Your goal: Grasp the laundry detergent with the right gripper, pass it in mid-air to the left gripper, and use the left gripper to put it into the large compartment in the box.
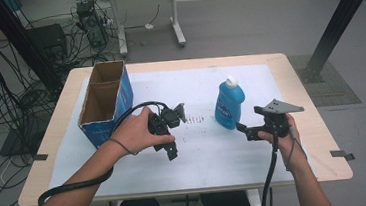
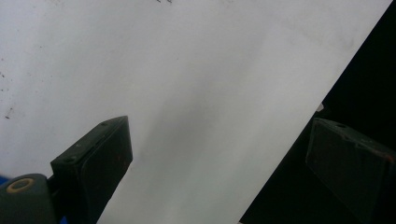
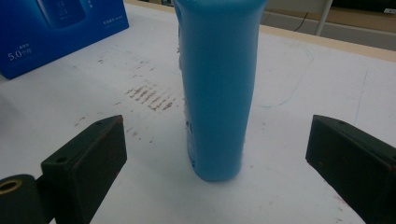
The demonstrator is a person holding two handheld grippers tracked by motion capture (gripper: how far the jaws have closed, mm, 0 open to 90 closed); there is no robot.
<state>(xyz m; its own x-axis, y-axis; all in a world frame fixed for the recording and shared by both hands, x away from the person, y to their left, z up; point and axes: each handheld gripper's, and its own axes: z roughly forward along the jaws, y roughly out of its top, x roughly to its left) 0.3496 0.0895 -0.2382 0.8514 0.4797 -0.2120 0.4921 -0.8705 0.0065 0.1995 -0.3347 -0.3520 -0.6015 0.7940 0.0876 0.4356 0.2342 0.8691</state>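
Starting at the left: the left gripper (image 1: pixel 169 134) hangs over bare white mat, jaws spread, empty. Centre-right stands the blue bottle (image 1: pixel 230 104), upright, likely smooth, slippery plastic with some liquid weight. Just beside it, the right gripper (image 1: pixel 247 131) is spread wide, lined up on the lower body (image 3: pixel 217 93) — a mid-body squeeze looks safest.

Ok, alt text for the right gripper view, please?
A blue bottle stands upright on the white table cover, centred ahead of the open right tongs, not touching either jaw. A blue box sits at upper left.
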